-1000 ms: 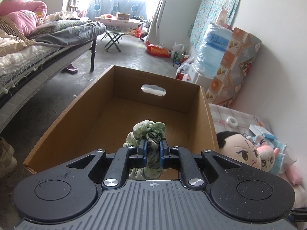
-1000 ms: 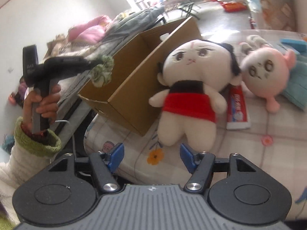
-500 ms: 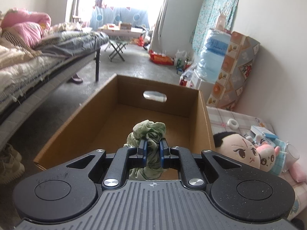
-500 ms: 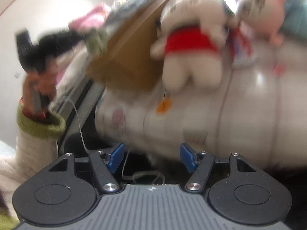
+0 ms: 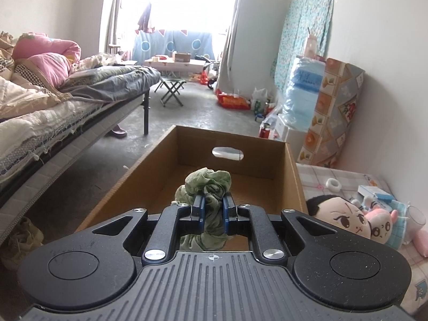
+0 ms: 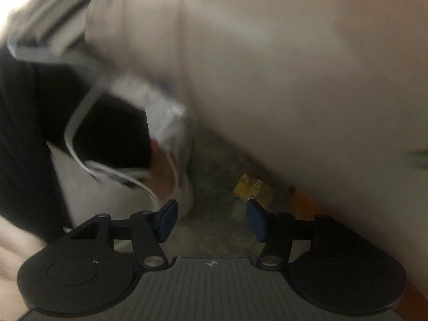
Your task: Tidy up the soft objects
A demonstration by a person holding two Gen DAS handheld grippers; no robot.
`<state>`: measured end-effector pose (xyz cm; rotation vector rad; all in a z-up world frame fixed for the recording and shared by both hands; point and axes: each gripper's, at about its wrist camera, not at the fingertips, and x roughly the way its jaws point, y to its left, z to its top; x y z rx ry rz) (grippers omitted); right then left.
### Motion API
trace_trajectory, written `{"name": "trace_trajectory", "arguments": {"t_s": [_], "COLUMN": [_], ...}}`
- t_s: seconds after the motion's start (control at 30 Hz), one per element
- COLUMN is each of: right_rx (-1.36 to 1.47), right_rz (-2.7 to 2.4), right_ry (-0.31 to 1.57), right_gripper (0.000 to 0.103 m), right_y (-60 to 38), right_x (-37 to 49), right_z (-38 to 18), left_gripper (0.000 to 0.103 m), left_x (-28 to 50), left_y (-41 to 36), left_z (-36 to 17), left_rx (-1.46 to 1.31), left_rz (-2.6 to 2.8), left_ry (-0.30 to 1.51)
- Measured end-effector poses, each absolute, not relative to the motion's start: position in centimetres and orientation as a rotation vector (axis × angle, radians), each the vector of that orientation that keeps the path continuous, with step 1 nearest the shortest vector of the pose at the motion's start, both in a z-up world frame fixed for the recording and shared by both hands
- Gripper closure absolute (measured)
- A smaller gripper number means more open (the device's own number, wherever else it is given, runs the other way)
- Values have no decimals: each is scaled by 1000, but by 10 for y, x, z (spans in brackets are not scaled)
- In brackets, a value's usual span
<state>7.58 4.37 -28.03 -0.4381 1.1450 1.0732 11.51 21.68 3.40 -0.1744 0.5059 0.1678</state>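
My left gripper (image 5: 213, 205) is shut on a crumpled green cloth (image 5: 207, 184) and holds it above the near end of an open cardboard box (image 5: 291, 176). Right of the box, a black-haired plush doll (image 5: 338, 218) and a pink plush toy (image 5: 378, 224) lie on a checked mattress (image 5: 345, 178). My right gripper (image 6: 211, 219) is open and empty. Its view is blurred and points down past the pale mattress side (image 6: 294, 80) at the concrete floor (image 6: 222, 176).
A bed with quilts (image 5: 53, 107) runs along the left. A folded mat and water jugs (image 5: 307, 93) stand against the right wall. A tape roll (image 5: 334, 184) and small boxes (image 5: 374, 194) lie on the mattress. A yellow wrapper (image 6: 251, 187) lies on the floor.
My left gripper tilted up and drew back slightly, still holding the cloth over the box. My right gripper swung down fast from the plush toys toward the floor beside the mattress.
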Motion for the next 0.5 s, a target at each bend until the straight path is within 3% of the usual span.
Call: {"name": "trace_trajectory", "arguments": {"t_s": [0.27,0.5], "right_rx": [-982,-1176], "right_rz": [1250,1276], "right_ry": [830,744], "right_gripper": [44,39], "right_y": [93,121], "right_x": [38,44], "right_z": [-392,-457], "left_gripper": [92,92], "left_x": [114,114], "left_y": [226,237], "left_z": [25,19], "left_rx": [-203,-206], "left_rz": [171,187], "left_ry": [524,543]}}
